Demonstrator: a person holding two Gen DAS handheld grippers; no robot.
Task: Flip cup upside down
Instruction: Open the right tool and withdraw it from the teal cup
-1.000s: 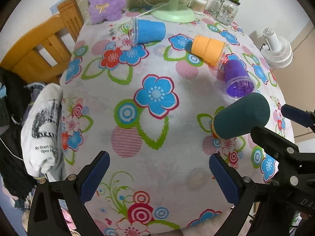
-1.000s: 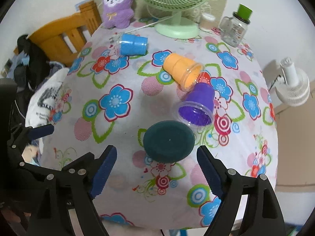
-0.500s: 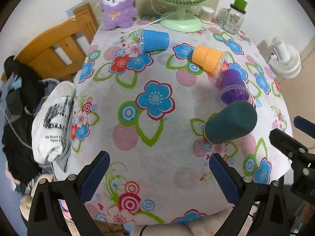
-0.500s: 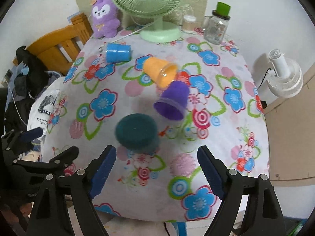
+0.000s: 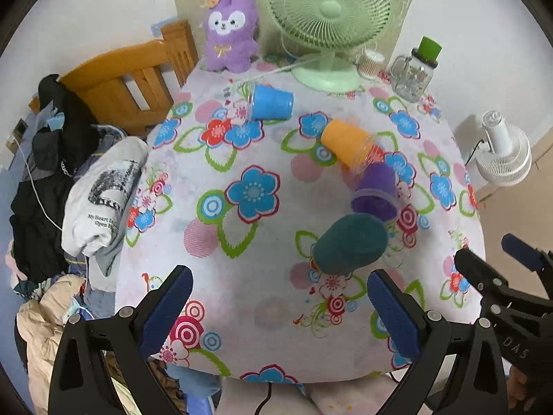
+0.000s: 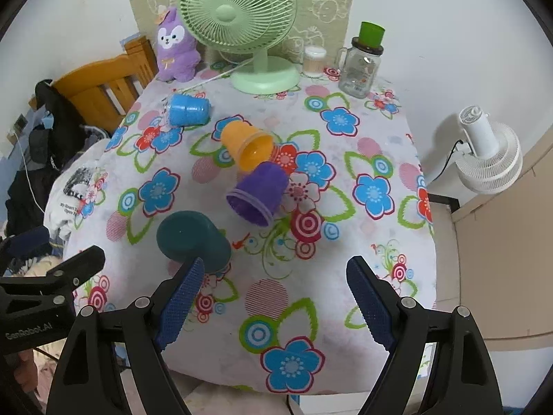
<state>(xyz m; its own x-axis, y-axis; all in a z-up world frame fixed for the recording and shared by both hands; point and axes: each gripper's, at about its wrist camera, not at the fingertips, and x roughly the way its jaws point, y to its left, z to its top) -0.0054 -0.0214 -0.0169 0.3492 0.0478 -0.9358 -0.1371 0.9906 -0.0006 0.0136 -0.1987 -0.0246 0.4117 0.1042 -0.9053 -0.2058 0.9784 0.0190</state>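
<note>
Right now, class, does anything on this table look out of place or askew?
Yes. Three cups lie tipped on their sides: blue cup, orange cup, purple cup. The teal cup stands base-up.

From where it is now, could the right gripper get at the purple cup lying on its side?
Probably yes. The right gripper is open and empty, and the purple cup lies ahead of it across bare tablecloth. The dark green cup sits off to the left, the orange cup behind.
</note>
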